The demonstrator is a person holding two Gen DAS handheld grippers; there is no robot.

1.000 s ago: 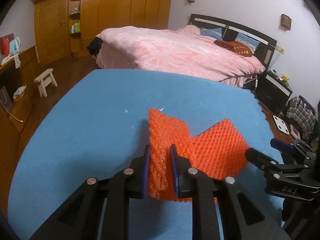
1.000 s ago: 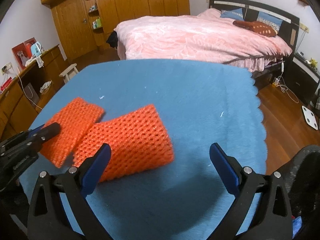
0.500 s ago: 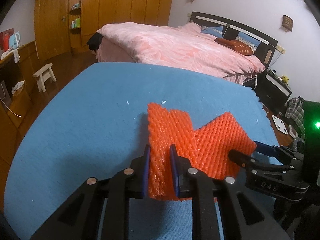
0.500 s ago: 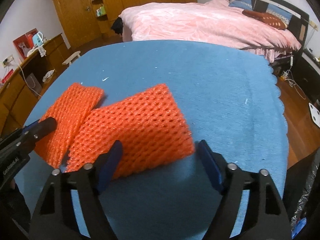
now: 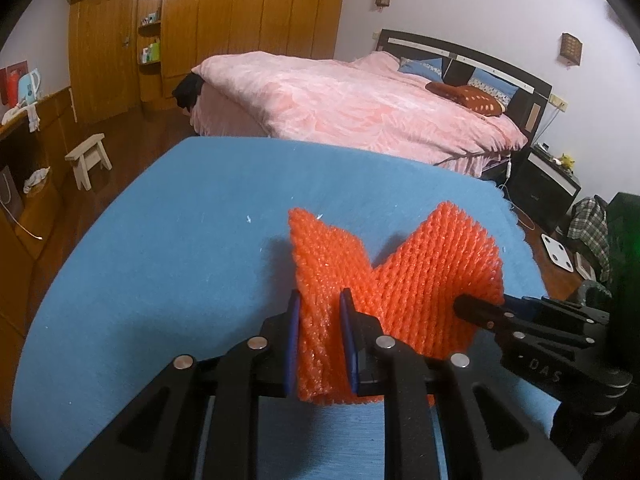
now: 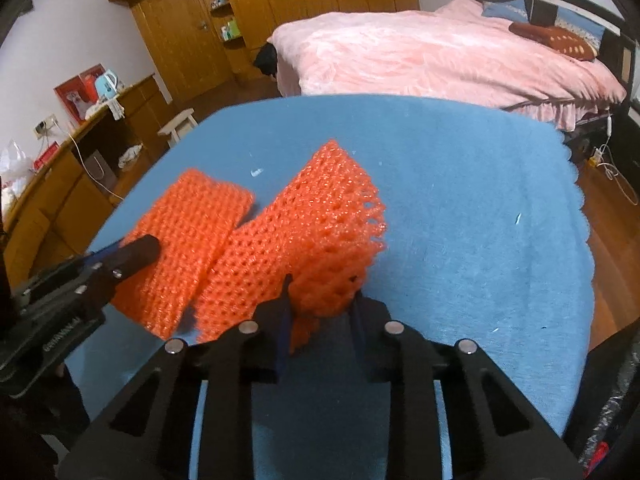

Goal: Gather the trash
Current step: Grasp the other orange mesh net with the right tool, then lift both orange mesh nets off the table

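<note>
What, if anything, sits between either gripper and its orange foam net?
Nothing visible. The left gripper is shut on the left foam net. The right gripper, whose jaws have just been closing, pinches the right foam net, bunched between its pads. Only the blue cloth lies underneath.

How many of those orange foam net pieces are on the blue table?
2. One orange net lies toward the left, pinched in the left tongs. The other net overlaps it on the right, bunched up in the right tongs. Neither view shows more.
</note>
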